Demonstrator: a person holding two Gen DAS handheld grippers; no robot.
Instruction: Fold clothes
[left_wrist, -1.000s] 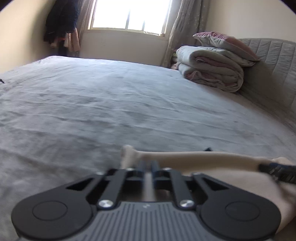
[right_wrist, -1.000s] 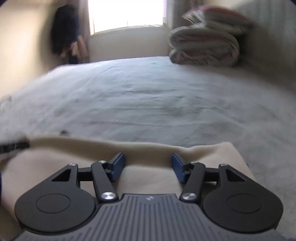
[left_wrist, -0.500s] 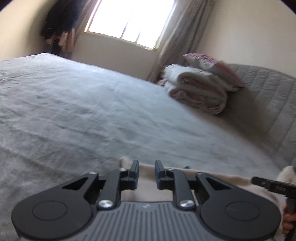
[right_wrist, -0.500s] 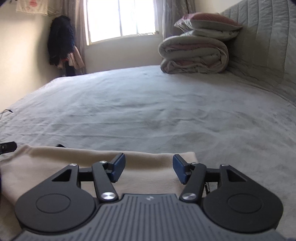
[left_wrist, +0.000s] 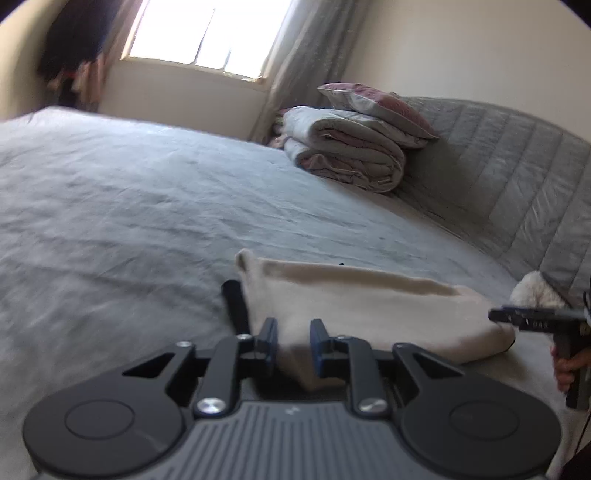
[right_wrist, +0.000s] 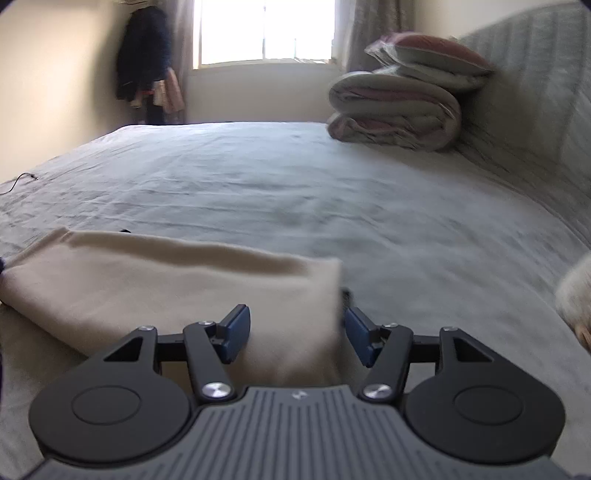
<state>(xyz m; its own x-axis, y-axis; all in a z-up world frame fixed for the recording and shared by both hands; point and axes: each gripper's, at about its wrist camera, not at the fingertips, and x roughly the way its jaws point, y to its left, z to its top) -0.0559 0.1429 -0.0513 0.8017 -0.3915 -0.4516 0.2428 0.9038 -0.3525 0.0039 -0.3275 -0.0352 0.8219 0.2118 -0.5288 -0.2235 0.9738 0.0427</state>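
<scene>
Jaws of left gripper (left_wrist: 293, 341) opening, right gripper (right_wrist: 297, 334) apart, both astride beige cloth (right_wrist: 166, 291); only left view shows hand (left_wrist: 570, 365).

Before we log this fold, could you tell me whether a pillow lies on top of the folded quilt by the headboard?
Yes, a pillow rests on the folded quilt beside the headboard.

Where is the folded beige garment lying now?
In both wrist views the folded beige garment lies on the grey bed sheet, just ahead of both grippers, far from the folded duvet by the headboard.
</scene>
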